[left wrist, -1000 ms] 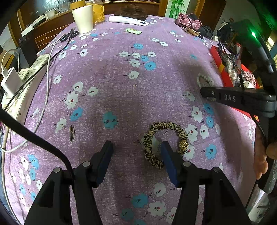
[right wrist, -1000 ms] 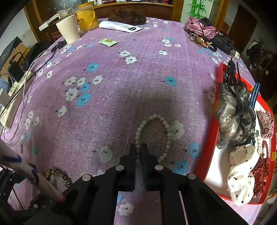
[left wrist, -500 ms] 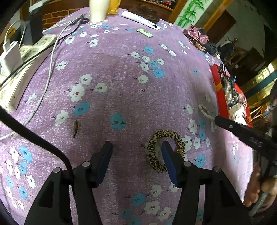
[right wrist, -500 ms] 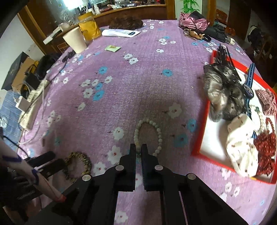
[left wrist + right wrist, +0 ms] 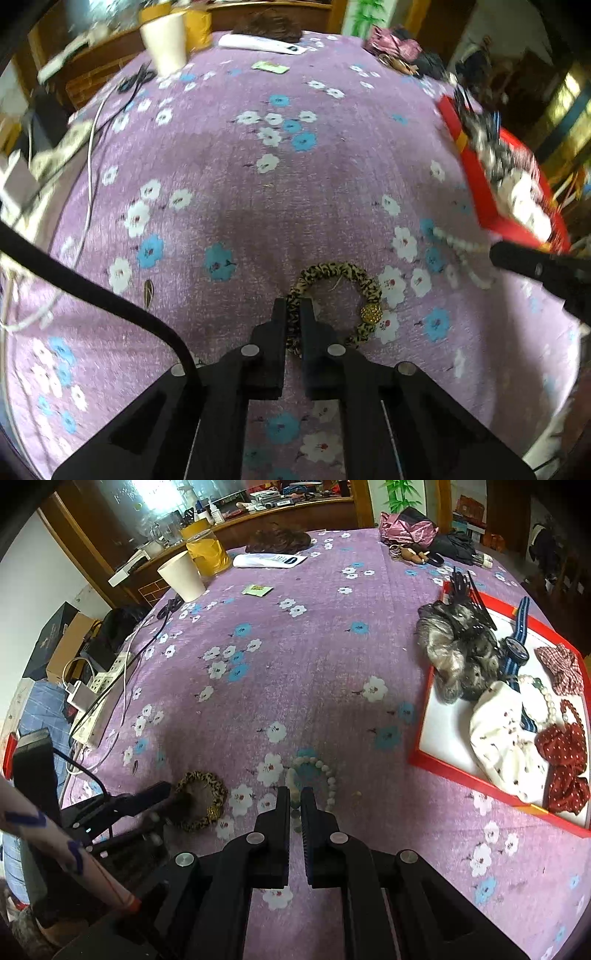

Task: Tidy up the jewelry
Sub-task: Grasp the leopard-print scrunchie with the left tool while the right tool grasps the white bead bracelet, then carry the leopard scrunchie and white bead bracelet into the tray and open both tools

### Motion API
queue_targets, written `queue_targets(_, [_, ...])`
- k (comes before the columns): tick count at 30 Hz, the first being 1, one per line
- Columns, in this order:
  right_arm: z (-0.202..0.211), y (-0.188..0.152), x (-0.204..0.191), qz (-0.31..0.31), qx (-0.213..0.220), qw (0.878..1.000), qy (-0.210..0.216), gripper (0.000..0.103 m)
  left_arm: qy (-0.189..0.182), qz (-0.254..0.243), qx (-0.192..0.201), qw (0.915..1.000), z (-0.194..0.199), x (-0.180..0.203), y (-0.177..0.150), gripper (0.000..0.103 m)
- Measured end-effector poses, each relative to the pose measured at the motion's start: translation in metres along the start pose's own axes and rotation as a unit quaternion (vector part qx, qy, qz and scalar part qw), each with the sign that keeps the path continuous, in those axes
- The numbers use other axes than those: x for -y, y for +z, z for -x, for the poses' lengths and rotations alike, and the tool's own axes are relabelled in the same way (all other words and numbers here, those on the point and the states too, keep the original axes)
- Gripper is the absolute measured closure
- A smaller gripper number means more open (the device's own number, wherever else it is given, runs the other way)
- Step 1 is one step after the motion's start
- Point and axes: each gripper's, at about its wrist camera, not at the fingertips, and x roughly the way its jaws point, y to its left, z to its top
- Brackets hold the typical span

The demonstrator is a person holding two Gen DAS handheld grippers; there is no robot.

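A worktop under a purple cloth printed with white and blue flowers fills both views. At its right edge lies one red-rimmed tray with a white floor, its long side running from near to far; in it are a grey-black hair piece, a white dotted scrunchie, a dark red dotted scrunchie, a checked scrunchie, a blue striped watch and a pale bead string. Far left stand one white paper cup and one amber jar. Two loose pieces lie near, side by side on the cloth: a leopard-print bracelet with a gold bead, left, and a pale bead bracelet, right, both lying flat as rings. The left tool is clamped on the near left arc of the leopard-print bracelet. The right tool is closed to a narrow slit on the near left arc of the pale bead bracelet.
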Motion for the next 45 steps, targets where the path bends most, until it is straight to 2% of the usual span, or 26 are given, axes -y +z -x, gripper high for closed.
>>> queue_targets(3, [0.006, -0.004, 0.007, -0.007, 0.004, 1.000, 0.003, 0.097, -0.011, 0.022, 0.005, 0.9997, 0.008, -0.008, 0.002, 0.097])
queue_targets(8, [0.016, -0.007, 0.017, -0.018, 0.012, 1.000, 0.013, 0.097, -0.027, 0.050, 0.040, 0.9975, 0.043, -0.023, 0.008, 0.098])
queue_targets(13, [0.028, -0.011, 0.024, -0.024, 0.021, 0.999, 0.026, 0.097, -0.035, 0.059, 0.072, 0.9951, 0.076, -0.015, 0.014, 0.098])
queue_targets(24, [0.058, -0.020, 0.057, -0.044, 0.037, 0.997, 0.048, 0.097, -0.055, 0.030, 0.103, 0.9927, 0.115, 0.044, 0.015, 0.097])
queue_targets(45, [0.129, -0.040, 0.168, -0.115, 0.081, 0.990, 0.031, 0.097, -0.096, -0.025, 0.103, 0.9898, 0.118, 0.156, 0.024, 0.097])
